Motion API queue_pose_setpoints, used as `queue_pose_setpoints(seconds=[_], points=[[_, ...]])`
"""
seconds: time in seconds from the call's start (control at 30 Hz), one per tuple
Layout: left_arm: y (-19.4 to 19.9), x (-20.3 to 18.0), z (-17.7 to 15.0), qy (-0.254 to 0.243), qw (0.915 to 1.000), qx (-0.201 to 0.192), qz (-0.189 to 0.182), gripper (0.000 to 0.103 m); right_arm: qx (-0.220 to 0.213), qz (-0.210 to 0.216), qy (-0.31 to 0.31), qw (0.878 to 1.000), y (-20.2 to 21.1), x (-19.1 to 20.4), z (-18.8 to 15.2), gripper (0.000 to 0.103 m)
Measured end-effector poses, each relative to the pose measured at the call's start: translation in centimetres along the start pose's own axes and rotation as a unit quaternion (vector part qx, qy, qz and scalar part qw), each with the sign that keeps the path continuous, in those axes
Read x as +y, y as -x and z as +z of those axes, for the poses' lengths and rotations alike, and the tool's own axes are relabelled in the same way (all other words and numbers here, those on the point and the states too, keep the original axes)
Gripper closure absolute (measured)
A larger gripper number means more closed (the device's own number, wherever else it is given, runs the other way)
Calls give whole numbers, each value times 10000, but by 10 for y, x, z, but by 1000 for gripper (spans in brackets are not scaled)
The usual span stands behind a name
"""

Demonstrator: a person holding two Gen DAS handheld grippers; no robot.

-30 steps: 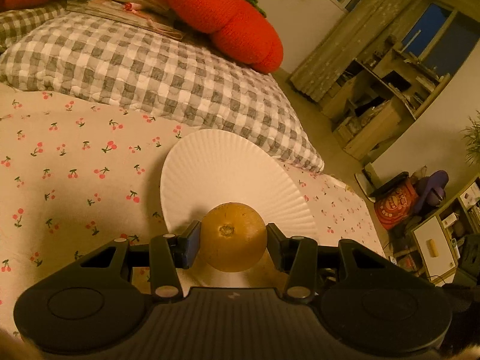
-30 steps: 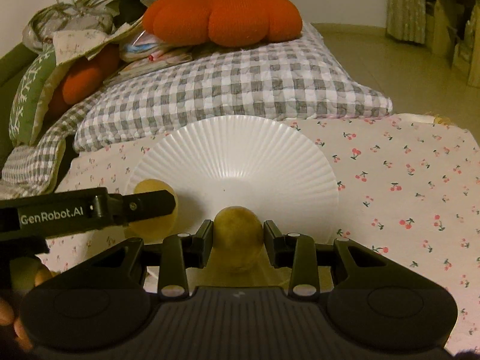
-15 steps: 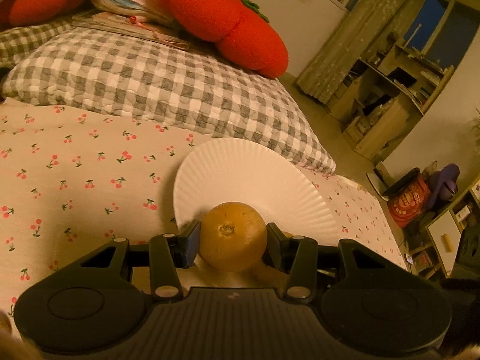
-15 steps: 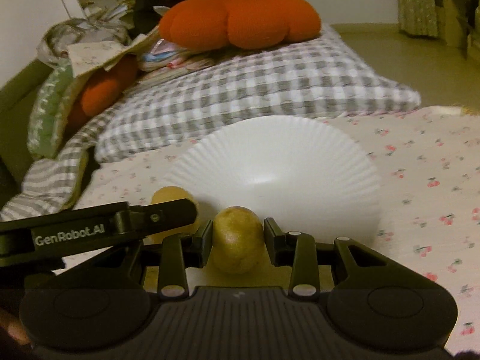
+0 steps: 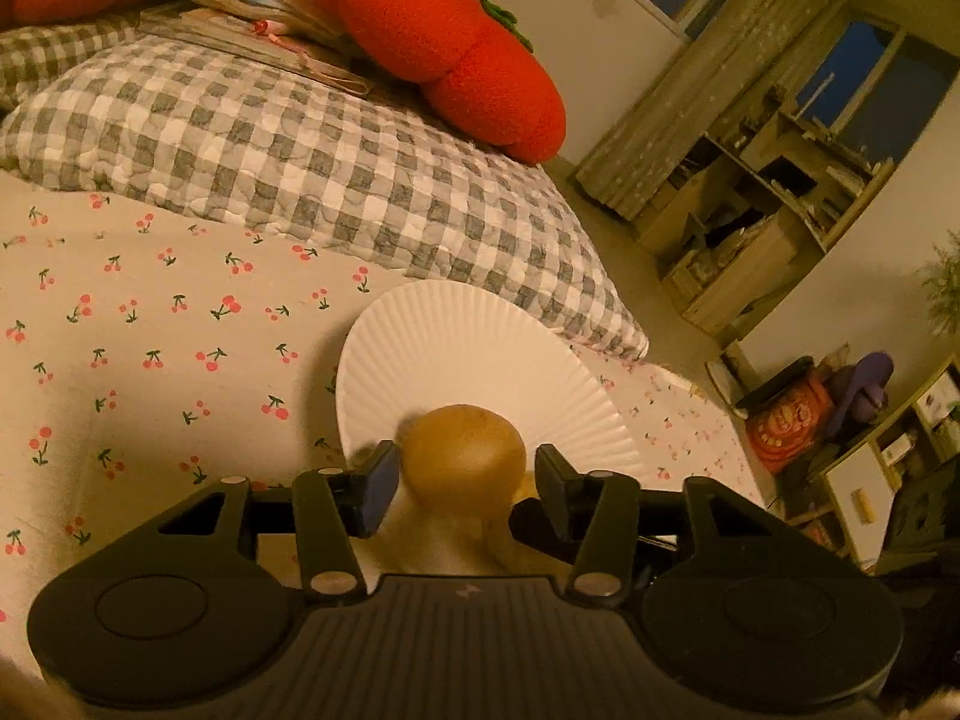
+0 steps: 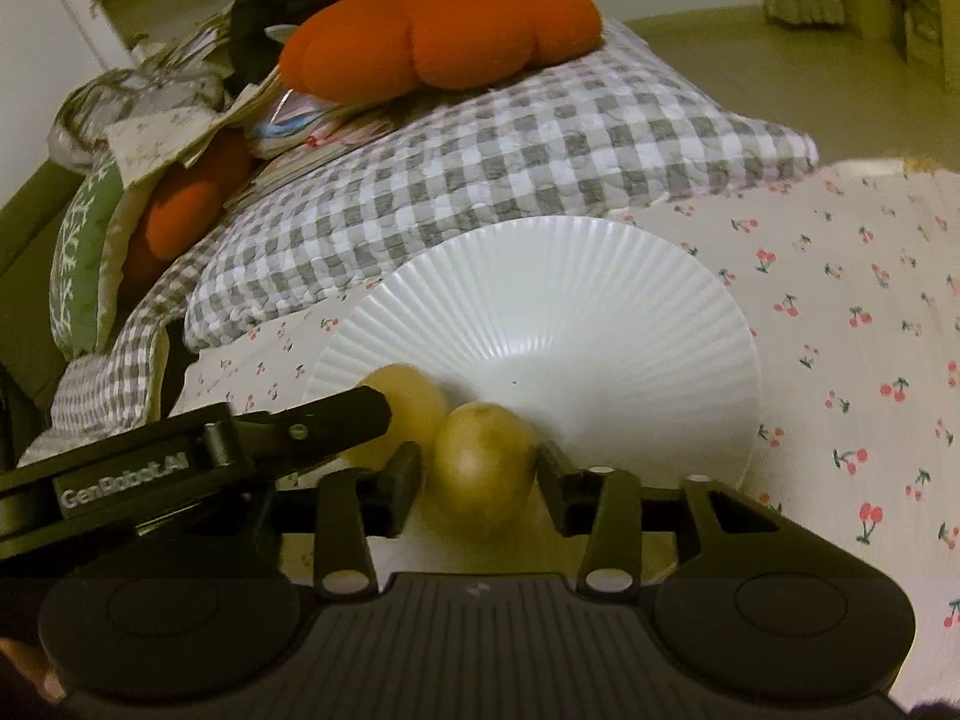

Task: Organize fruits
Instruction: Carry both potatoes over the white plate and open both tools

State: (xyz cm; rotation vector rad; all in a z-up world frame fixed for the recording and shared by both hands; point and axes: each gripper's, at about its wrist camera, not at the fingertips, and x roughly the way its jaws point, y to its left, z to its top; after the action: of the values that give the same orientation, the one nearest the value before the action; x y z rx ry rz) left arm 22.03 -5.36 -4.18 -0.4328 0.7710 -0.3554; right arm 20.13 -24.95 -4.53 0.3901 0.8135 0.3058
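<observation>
- Bedsheet (image 5: 150,312) w/ cherry print lies under everything; checked pillow (image 5: 288,168) and orange plush cushion (image 5: 444,42) sit behind.
- Left claw (image 5: 462,489) is opening: pads stand apart, slim gaps either side of the orange (image 5: 462,456), which sits on the near rim of the white ribbed plate (image 5: 480,348).
- Right claw (image 6: 480,480) is opening too, pads clear of the yellow-brown fruit (image 6: 483,468) between them, on the plate's near edge, touching the orange.
</observation>
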Motion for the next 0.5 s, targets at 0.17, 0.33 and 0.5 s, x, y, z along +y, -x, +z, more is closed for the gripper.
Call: queue_pose_setpoints(seconds=[0.17,0.33,0.5], points=[[3,-1,0,57,10000,-42,-55,59,-5,50,-372,9993,4,-10,2,52],[4,-7,-2,-143,9999,-44,39,59,-36,-21,-613,9981,12,-20,7,52],[10,-8,0,-129,9996,-128,195,59,-198,-187,-842,9961,25,-35,12,47]])
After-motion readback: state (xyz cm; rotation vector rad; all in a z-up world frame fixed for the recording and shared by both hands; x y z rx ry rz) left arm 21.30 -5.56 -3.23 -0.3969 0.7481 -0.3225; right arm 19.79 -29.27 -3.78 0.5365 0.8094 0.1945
